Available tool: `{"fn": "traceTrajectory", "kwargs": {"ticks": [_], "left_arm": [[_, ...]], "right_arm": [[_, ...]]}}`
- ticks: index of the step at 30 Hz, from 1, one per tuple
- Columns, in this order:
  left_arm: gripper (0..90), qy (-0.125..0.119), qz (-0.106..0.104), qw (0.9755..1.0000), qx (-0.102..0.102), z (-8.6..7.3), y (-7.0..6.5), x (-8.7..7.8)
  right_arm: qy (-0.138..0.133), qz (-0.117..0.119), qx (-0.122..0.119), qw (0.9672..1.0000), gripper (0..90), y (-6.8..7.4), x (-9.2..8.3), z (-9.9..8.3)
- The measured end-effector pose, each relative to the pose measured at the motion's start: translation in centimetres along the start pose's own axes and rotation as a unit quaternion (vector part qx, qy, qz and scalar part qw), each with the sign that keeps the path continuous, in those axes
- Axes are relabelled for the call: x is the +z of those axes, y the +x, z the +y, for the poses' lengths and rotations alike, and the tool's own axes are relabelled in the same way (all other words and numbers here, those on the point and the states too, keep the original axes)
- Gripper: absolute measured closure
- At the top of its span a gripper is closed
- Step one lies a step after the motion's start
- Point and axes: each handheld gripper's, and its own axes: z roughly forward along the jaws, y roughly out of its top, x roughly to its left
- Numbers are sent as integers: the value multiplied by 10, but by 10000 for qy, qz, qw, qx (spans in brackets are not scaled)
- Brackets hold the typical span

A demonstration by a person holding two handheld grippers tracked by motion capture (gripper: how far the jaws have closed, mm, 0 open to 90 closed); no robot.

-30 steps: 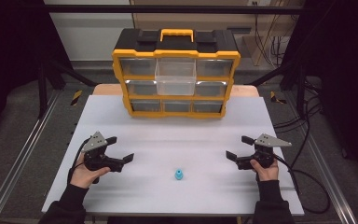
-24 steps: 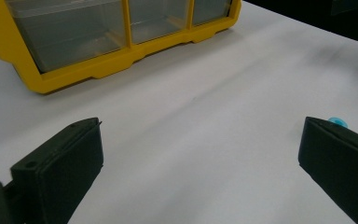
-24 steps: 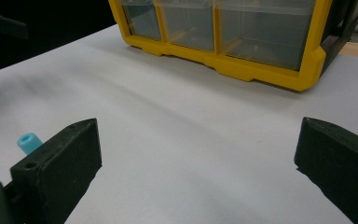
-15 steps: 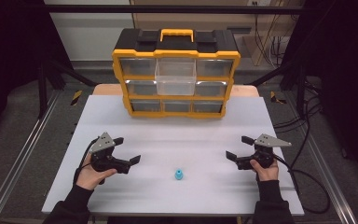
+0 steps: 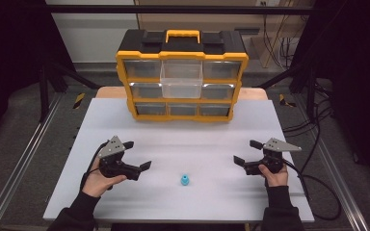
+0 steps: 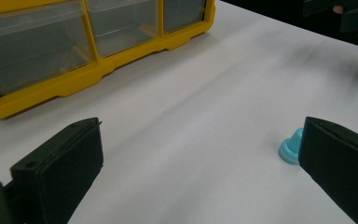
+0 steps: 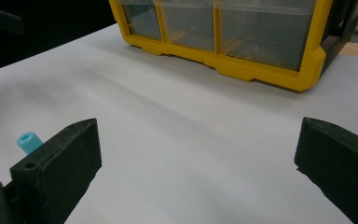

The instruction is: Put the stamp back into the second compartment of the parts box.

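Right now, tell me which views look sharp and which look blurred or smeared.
High view: evenly lit, soft but readable, with the blue piece distinct. Left gripper view: the table looks streaked with motion blur and the yellow organizer is hazy. Right gripper view: steadier, though the black jaws close to the lens are soft.

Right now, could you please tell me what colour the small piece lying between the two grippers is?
The small piece is light blue, clearest in the left gripper view.

The table [image 5: 125, 120] top looks like a smooth matt white sheet, maybe laminate. The organizer [image 5: 182, 77] is yellow and black plastic with clear, slightly glossy drawers, and the little blue cap [image 5: 185, 180] looks like smooth plastic. Gripper pads [image 7: 60, 163] are matt black, kinda rubbery.
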Motion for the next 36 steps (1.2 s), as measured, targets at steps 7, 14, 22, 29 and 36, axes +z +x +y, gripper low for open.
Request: {"fn": "traceTrajectory", "kwargs": {"ticks": [7, 14, 22, 29, 36], "left_arm": [[0, 43, -69, 10000, 47, 7, -8, 6], [0, 51, -151, 9998, 85, 14, -16, 15], [0, 119, -240, 9996, 128, 19, -25, 28], [0, 192, -318, 9992, 169, 23, -34, 40], [0, 282, -426, 9985, 217, 26, -43, 51]], "right_arm": [[-7, 9, 4, 10000, 10, 0, 0, 0], [-4, -1, -12, 10000, 10, 0, 1, 0], [-9, 3, -8, 10000, 10, 0, 0, 0], [-5, 1, -13, 10000, 10, 0, 0, 0], [-4, 2, -16, 10000, 10, 0, 1, 0]]}}
